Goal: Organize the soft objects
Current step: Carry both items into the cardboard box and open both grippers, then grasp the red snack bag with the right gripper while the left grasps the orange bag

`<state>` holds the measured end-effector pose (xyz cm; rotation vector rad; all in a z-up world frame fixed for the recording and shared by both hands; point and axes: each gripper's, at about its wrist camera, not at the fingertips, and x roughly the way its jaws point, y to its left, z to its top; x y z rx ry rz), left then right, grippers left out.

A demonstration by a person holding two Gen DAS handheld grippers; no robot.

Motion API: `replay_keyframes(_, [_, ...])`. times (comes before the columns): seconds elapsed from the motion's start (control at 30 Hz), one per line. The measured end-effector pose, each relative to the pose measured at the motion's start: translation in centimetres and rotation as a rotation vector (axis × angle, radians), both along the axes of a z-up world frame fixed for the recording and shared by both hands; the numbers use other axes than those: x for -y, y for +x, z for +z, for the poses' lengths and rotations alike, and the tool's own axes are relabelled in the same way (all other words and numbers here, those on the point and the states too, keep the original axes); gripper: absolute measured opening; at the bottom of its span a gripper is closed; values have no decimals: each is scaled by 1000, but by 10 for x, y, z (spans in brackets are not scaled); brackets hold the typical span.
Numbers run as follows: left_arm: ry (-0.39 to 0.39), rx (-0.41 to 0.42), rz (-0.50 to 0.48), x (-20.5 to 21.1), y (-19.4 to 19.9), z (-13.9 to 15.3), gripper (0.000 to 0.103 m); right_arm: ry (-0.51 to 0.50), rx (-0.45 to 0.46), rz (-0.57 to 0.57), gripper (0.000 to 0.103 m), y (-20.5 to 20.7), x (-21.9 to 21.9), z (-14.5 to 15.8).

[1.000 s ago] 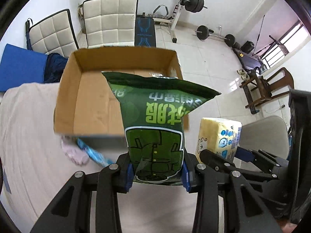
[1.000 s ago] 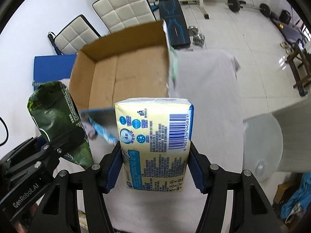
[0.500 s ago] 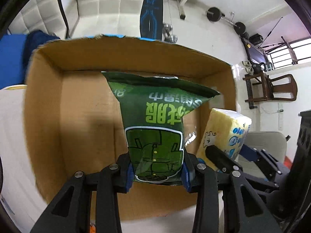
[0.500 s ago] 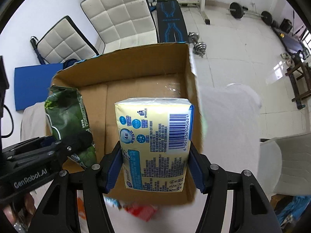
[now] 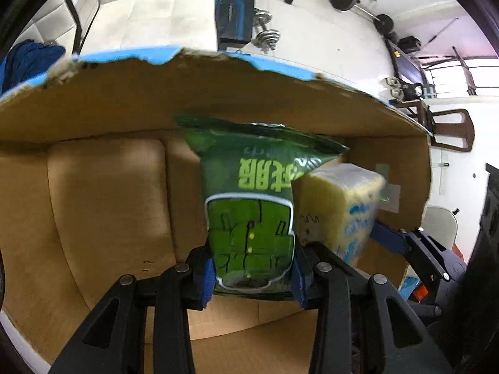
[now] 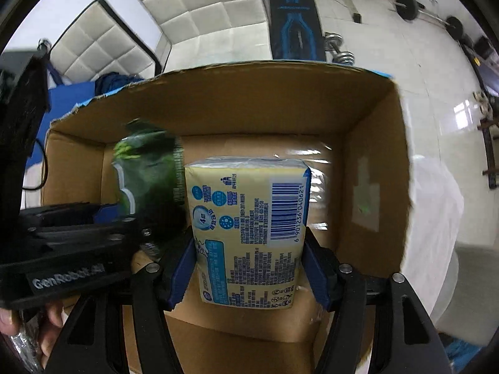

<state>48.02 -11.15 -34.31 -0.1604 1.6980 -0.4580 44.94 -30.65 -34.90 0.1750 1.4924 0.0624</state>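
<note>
1. The left tongs (image 5: 252, 275) are clamped on the lower end of a green bag (image 5: 249, 208), blue pads pressing it from both sides; the bag stands up in front of the camera with its print upside down.
2. The bag hangs inside the open cardboard box (image 5: 103, 205), its top edge close to the far wall; whether it touches the box floor cannot be told.
3. The right tongs (image 6: 249, 275) are clamped on a yellow tissue pack (image 6: 249, 224), gripped at its two short sides, barcode facing the camera.
4. That pack is also inside the box, over the brown floor near the right wall, where a patch of clear tape (image 6: 366, 196) shows.
5. In the left wrist view the tissue pack (image 5: 340, 208) sits just right of the green bag, the two touching or nearly so; the picture is blurred there.
6. In the right wrist view the green bag (image 6: 146, 168) appears just left of the pack, smeared by motion, with the left device's black body below it.
7. The box's far rim is torn, with blue showing along the edge.
8. Beyond the box stand white quilted chairs (image 6: 202, 21), a black-and-blue weight bench (image 6: 294, 15), dumbbells (image 5: 265, 31) and a barbell (image 6: 427, 9) on a white tiled floor (image 6: 421, 71).
</note>
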Motion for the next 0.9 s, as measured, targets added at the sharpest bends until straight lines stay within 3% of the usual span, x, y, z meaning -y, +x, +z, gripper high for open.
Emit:
replay_keyframes(0.1, [25, -15, 23, -2, 0, 1, 45, -26, -2, 7, 69, 2, -2, -3])
replay_keyframes(0.4, [65, 45, 37, -19, -15, 23, 69, -71, -6, 0, 77, -3, -1, 2])
replay_keyframes(0.5, [93, 86, 48, -30, -26, 35, 86, -109, 3, 0, 78, -14, -2, 9])
replay_keyframes(0.57, [113, 121, 55, -37, -33, 43, 95, -118, 14, -6, 88, -29, -6, 16])
replay_keyframes(0.73, [189, 241, 74, -50, -60, 68, 100, -118, 59, -28, 103, -56, -13, 31])
replay_keyframes(0.9, [195, 323, 92, -55, -88, 89, 103, -124, 107, -60, 103, -92, -21, 50])
